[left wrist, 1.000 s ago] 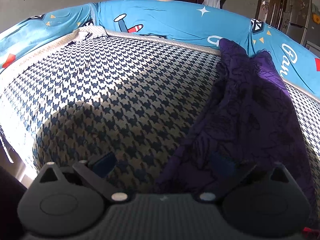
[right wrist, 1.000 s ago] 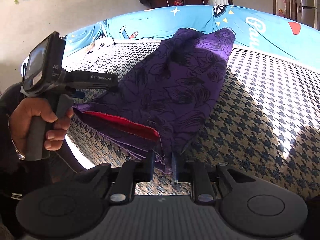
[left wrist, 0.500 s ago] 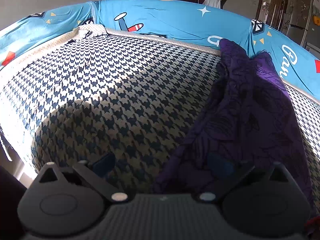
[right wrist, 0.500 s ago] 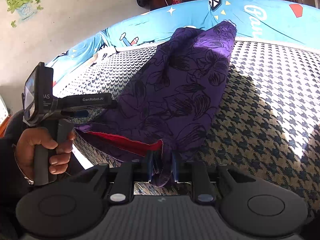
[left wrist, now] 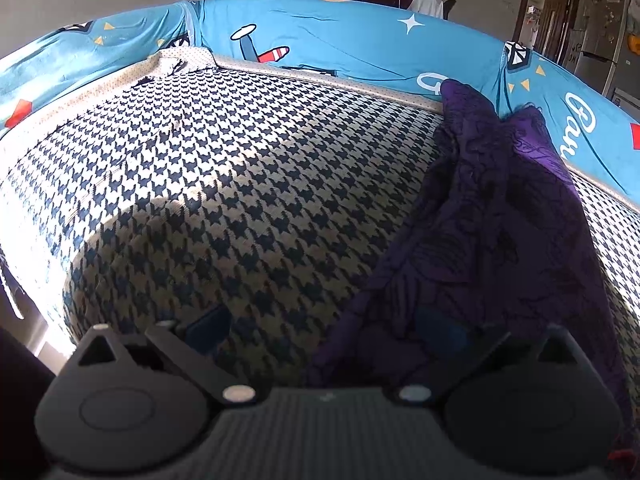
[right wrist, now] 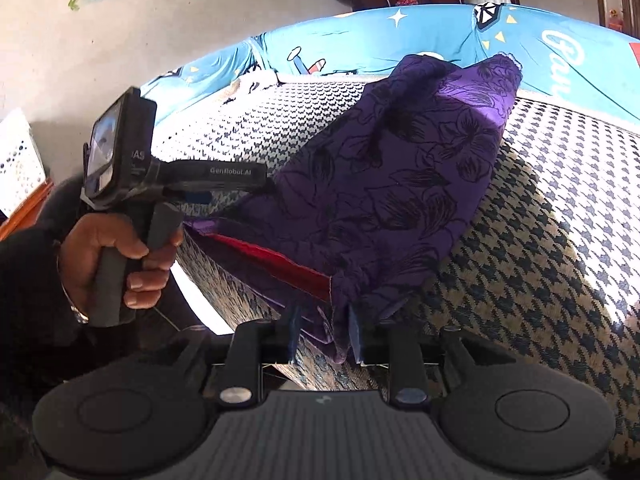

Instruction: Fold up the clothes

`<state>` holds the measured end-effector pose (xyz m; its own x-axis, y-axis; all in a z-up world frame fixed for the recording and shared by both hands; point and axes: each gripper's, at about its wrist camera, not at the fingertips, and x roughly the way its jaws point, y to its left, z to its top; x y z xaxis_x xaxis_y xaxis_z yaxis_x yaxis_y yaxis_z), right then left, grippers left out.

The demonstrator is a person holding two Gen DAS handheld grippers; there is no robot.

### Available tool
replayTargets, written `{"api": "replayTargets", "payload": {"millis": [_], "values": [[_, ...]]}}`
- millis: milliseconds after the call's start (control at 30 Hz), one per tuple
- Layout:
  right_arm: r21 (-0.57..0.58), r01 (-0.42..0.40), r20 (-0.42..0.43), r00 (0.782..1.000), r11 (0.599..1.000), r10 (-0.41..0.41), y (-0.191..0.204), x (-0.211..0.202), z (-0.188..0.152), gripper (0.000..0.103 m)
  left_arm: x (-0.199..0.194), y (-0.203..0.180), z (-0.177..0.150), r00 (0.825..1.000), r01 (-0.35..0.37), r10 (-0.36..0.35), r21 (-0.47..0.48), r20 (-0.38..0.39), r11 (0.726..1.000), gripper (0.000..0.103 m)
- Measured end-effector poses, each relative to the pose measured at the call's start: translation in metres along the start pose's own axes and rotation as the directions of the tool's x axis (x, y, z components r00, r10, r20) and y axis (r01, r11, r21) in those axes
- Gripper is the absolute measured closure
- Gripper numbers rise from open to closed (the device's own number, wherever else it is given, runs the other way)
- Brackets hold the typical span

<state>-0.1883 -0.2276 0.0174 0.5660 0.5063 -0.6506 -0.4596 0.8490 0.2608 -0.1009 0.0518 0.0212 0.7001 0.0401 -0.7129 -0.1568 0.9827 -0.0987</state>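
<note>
The purple floral-print cloth with a red lining (right wrist: pixel 384 184) lies lengthwise across the houndstooth-covered bed (right wrist: pixel 560 280), from its near edge to the blue cartoon-print bolster (right wrist: pixel 360 44). A fold looks just laid. The right gripper (right wrist: pixel 324 332) is opening, cloth hem hanging between its jaws; a second ago it was pinched tight. The left gripper (left wrist: pixel 320 332) stands wide apart, empty, unmoved. Next: withdraw the right gripper clear, then regrip for another fold.

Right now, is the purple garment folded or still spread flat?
Folded lengthwise, roughly: the purple garment lies as a long doubled strip on the houndstooth cover, its red lining showing between layers at the near end.
</note>
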Motion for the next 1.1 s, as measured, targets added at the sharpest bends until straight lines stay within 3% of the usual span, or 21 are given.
{"api": "replayTargets", "payload": {"millis": [200,433,533,600,667,933,1100], "values": [[0.06,0.005,0.054,0.999,0.998,-0.009,-0.017,0.001,0.018,0.072,0.0,-0.001,0.0,1.0,-0.002,0.002,0.005,0.0,1.0,0.0],[0.109,-0.03,-0.016,0.999,0.994,0.031,-0.026,0.028,0.018,0.072,0.001,0.001,0.0,1.0,-0.002,0.002,-0.001,-0.002,1.0,0.0],[0.077,-0.018,-0.041,0.999,0.997,0.021,-0.023,0.032,0.011,0.072,0.002,0.001,0.0,1.0,0.0,0.0,-0.004,-0.005,1.0,0.0],[0.06,0.001,-0.042,0.999,0.998,0.001,-0.02,0.03,0.007,0.083,0.002,0.001,0.0,1.0,0.001,-0.001,-0.005,-0.005,1.0,0.0],[0.035,0.017,-0.03,0.999,0.999,-0.016,-0.016,0.026,0.004,0.087,0.001,0.001,0.0,1.0,0.002,-0.002,-0.004,-0.003,1.0,0.0],[-0.107,0.051,-0.012,0.999,0.993,-0.052,0.012,0.017,-0.011,0.092,0.0,0.003,0.0,1.0,-0.003,0.003,-0.012,0.001,1.0,0.0],[-0.228,0.002,-0.071,0.997,0.974,-0.019,0.036,0.017,-0.028,0.096,0.0,0.004,0.0,1.0,-0.003,0.003,-0.011,-0.002,1.0,0.0]]}}
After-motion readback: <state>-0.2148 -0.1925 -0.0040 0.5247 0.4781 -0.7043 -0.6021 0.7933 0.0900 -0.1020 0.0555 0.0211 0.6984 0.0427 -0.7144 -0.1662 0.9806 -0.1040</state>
